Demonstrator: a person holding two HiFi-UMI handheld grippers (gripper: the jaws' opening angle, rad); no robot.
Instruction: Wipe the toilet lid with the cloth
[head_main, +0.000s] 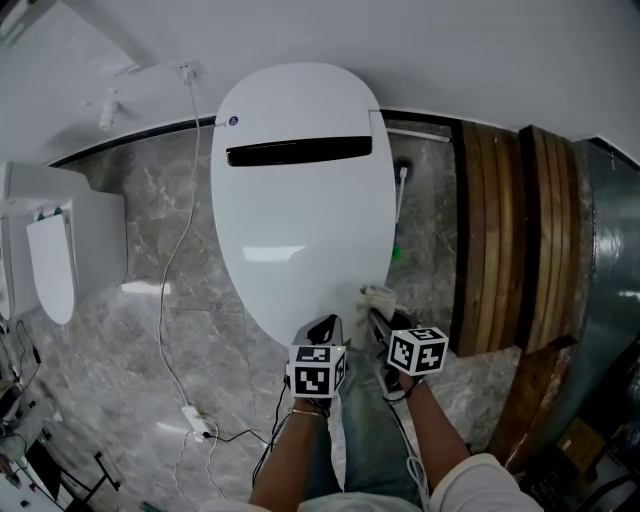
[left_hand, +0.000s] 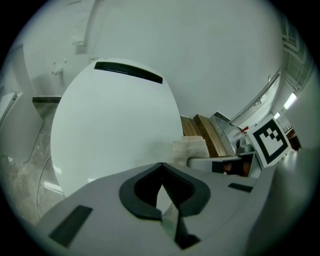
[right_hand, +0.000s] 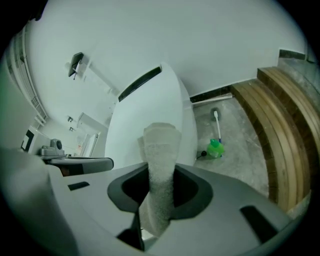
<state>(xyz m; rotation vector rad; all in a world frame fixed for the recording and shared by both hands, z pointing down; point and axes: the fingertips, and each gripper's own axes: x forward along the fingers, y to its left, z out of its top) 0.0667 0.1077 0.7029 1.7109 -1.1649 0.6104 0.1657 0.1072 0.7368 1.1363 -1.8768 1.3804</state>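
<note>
The white toilet lid (head_main: 300, 200) is closed and fills the middle of the head view. A pale folded cloth (head_main: 378, 296) rests at the lid's front right edge, and my right gripper (head_main: 382, 318) is shut on it. In the right gripper view the cloth (right_hand: 161, 150) stands up between the jaws of that gripper (right_hand: 160, 172), with the lid (right_hand: 135, 120) behind it. My left gripper (head_main: 322, 332) hovers over the lid's front rim just left of the right one. In its own view the left gripper (left_hand: 161, 166) is shut on nothing, with the cloth (left_hand: 190, 149) to its right.
A wooden stepped platform (head_main: 500, 240) runs along the right. A green-based toilet brush (right_hand: 216, 147) stands on the marble floor between toilet and platform. A power strip (head_main: 197, 420) with a cable lies on the floor at left, near a white fixture (head_main: 60, 260).
</note>
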